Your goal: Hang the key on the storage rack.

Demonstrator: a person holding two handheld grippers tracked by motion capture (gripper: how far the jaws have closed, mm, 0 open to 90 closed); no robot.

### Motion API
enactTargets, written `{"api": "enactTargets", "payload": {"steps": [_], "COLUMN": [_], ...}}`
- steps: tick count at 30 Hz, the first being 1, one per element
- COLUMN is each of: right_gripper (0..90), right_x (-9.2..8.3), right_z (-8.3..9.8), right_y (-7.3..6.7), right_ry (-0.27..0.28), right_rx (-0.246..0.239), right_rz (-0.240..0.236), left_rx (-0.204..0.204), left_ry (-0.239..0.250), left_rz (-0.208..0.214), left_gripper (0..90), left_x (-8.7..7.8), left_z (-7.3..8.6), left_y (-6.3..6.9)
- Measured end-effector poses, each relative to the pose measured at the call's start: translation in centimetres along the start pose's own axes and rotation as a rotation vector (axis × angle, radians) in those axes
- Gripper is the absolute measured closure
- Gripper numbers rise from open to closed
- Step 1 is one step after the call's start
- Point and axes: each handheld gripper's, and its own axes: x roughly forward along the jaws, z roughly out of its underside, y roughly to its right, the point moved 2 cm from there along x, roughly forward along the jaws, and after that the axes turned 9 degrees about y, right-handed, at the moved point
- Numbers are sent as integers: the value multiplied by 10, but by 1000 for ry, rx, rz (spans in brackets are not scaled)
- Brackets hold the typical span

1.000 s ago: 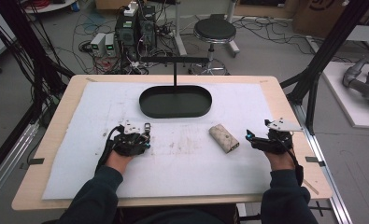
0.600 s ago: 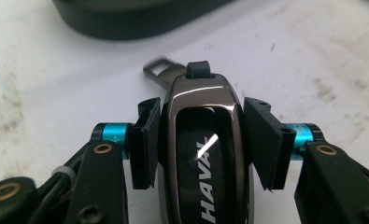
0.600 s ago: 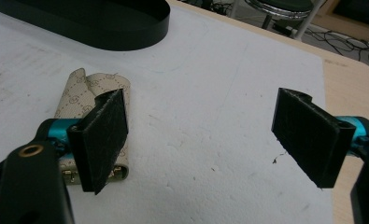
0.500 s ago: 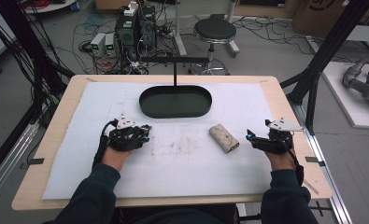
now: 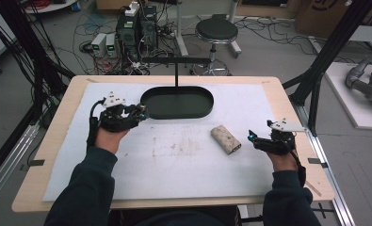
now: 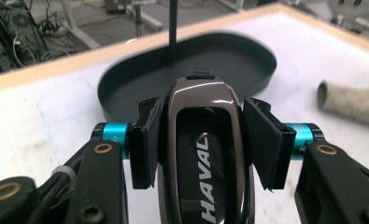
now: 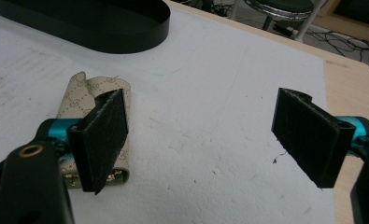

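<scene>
While clamped between the pads of the left gripper [image 6: 201,140], a glossy dark car key fob [image 6: 202,154] marked HAVAL, held up off the white foam sheet [image 5: 174,160] just beside the near-left rim of the black oval tray [image 5: 176,102]. Left gripper [image 5: 139,113] seen from the high view close against that rim. Right gripper [image 5: 253,139] low over the right part of the sheet, jaws spread wide with nothing between them. Beige patterned pouch [image 5: 226,139] flat on the sheet, just left of the right gripper, well apart from the fob. Foam scuffed and stained near the middle, laid over a pale wooden table [image 5: 292,108]. Behind the table: a black round stool [image 5: 216,32], computer boxes [image 5: 129,28], tangled cables across a grey floor, black frame posts on both sides.
</scene>
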Motion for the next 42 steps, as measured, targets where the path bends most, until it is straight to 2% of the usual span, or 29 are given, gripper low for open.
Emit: {"api": "enactTargets", "payload": {"steps": [2, 4, 5, 8, 12, 18, 28, 32, 36, 39, 42], "right_gripper": [190, 190, 190, 190, 190, 190, 190, 190, 190, 190, 190], "right_x": [0, 1, 1, 1, 0, 0, 1, 3, 2, 1, 1], "right_z": [0, 0, 0, 0, 0, 1, 3, 4, 4, 5, 6], "right_y": [0, 1, 1, 2, 2, 3, 4, 2, 2, 3, 4], "right_ry": [4, 4, 4, 6, 8, 11, 4, -3, 1, 5, 4], "right_rx": [2, -2, -2, 0, 5, 8, 26, 17, 16, 20, 25], "right_rz": [-4, -3, -3, -5, -6, -8, -18, -24, -27, -32, -31], "left_rx": [9, 11, 11, 10, 15, 7, -17, -20, -32, -46, -60], "left_ry": [21, 39, 39, 68, 69, 64, 68, 70, 61, 73, 76], "left_rz": [-5, -14, -14, -17, -20, -45, -62, -76, -87, -89, -115], "left_gripper": [486, 486, 486, 486, 486, 486, 486, 486, 486, 486, 486], "left_x": [2, 5, 5, 13, 21, 44, 64, 72, 77, 82, 85], "left_z": [-17, -29, -29, -51, -61, -85, -101, -108, -109, -111, -112], "left_y": [-3, -6, -6, -14, -19, -33, -45, -49, -53, -55, -57]}}
